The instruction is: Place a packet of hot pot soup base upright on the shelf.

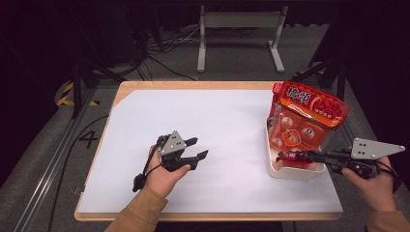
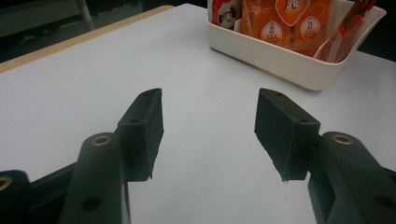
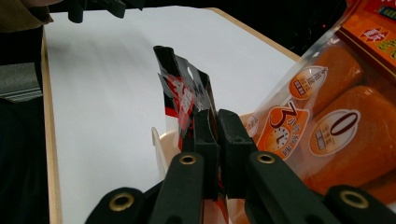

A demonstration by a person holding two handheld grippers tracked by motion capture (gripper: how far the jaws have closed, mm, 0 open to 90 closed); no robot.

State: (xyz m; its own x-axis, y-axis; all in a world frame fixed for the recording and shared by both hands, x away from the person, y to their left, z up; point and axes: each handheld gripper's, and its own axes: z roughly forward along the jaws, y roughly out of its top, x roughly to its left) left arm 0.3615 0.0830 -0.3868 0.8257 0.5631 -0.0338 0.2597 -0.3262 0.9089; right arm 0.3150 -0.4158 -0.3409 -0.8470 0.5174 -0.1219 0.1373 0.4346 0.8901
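Observation:
A white bin point(image 1: 296, 172) stands at the table's right, holding a tall orange snack bag point(image 1: 296, 129) with a red pack point(image 1: 312, 103) leaning on top. My right gripper point(image 1: 280, 155) reaches level over the bin's near rim and is shut on a thin red-and-black packet point(image 3: 185, 93), pinched upright between its jaws point(image 3: 217, 115) beside the orange bag point(image 3: 327, 135). My left gripper point(image 1: 201, 147) rests at the table's left-centre, open, with nothing between its fingers point(image 2: 208, 100). The bin point(image 2: 280, 58) lies ahead of it to the right.
A white sheet point(image 1: 217, 125) covers the wooden table point(image 1: 193, 84). Beyond the far edge are a metal stand point(image 1: 239, 34) and cables on the floor. A rail point(image 1: 53, 154) runs along the left side.

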